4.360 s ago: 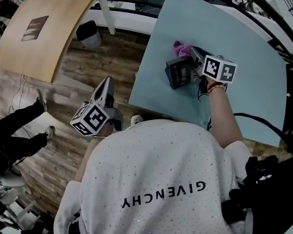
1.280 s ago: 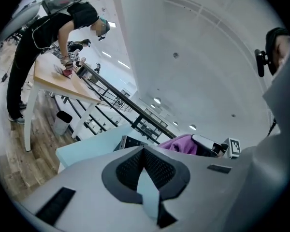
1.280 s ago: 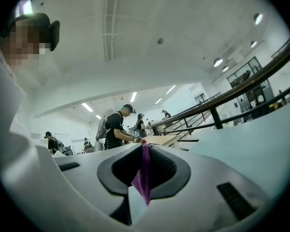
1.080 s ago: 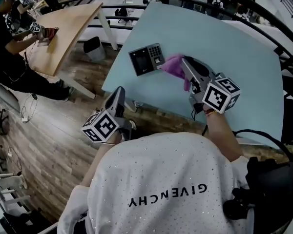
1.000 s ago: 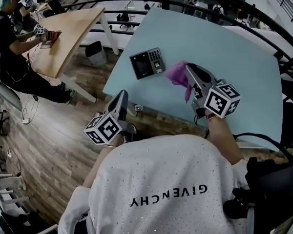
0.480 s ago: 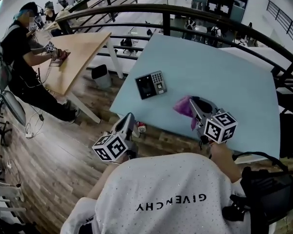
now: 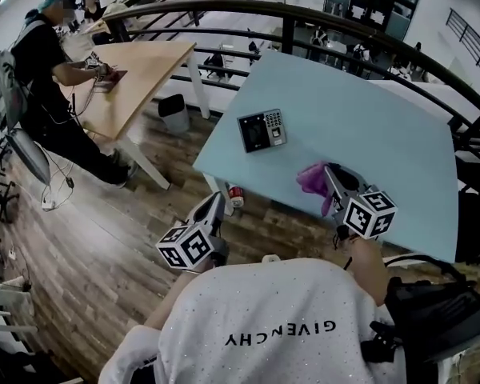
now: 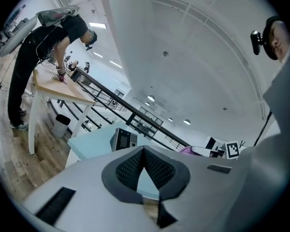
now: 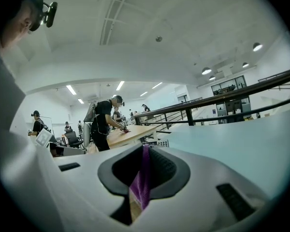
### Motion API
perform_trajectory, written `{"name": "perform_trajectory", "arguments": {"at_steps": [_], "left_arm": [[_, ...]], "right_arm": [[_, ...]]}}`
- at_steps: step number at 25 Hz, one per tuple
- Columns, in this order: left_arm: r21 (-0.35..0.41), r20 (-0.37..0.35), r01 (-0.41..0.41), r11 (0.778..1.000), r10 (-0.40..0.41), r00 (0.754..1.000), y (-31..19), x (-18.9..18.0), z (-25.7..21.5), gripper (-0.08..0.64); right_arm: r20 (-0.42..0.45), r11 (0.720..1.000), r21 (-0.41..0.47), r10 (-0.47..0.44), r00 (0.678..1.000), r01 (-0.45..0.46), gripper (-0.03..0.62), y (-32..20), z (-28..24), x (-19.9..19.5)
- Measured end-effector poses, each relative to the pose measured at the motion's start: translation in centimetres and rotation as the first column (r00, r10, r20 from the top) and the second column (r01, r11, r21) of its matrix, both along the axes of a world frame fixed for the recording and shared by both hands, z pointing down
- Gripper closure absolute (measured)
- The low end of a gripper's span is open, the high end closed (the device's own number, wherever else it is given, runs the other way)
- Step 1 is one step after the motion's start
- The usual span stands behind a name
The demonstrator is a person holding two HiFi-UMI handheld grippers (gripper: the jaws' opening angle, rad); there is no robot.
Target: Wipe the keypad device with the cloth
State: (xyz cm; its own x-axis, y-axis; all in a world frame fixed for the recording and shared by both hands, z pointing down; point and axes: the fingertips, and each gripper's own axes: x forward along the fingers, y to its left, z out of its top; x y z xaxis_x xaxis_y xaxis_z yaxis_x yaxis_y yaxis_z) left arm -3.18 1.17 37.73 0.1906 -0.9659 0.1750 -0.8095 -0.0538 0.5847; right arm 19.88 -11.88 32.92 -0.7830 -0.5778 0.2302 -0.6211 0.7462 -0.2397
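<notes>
- The keypad device (image 7: 262, 130) is seen lying flat on the light blue table (image 7: 368, 94), near its left edge, with the dark screen part to the left and the key block to the right.
- The right gripper (image 7: 329, 174) is held over the near part of the same table, well apart from the keypad device.
- In the right gripper view, the jaws of the right gripper (image 9: 145, 152) are pressed together on a fold of the purple cloth (image 9: 143, 180), which is pinched between the dark pads.
- From the head view, the cloth (image 7: 312, 179) is seen bunched at the jaw tips; whether it touches the table cannot be told.
- A small part of the keypad device (image 9: 158, 143) is shown just beyond the jaw tips in the right gripper view.
- The left gripper (image 7: 217, 202) is held off the table, over the wooden floor (image 7: 88, 238), just beside the table's near left corner.
- In the left gripper view, the pads of the left gripper (image 8: 144, 150) are brought together at their tips, and nothing is caught between them.
- Past those tips, the keypad device (image 8: 124, 139) is seen on the table, and the cloth (image 8: 185, 150) is seen farther right.
- A wooden table (image 7: 144, 66) is placed to the left, and a person (image 7: 40, 62) in dark clothes is bent over it.
- A dark curved railing (image 7: 304, 10) is seen behind both tables.
</notes>
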Motion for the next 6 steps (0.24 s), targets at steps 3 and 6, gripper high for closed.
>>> {"name": "perform_trajectory", "arguments": {"at_steps": [3,6], "left_arm": [[0.005,0.005,0.004,1.000,-0.004,1.000,0.7,-0.8,-0.1,0.560],[0.007,0.009,0.009,1.000,-0.009,1.000,1.1,-1.7,-0.5,0.560]], "right_arm": [[0.024,1.000,0.000,0.014,1.000,-0.014,0.554,0.6,-0.2,-0.5],[0.039,1.000,0.005,0.011,0.999,-0.011,0.554,1.4,-0.4,-1.7]]}}
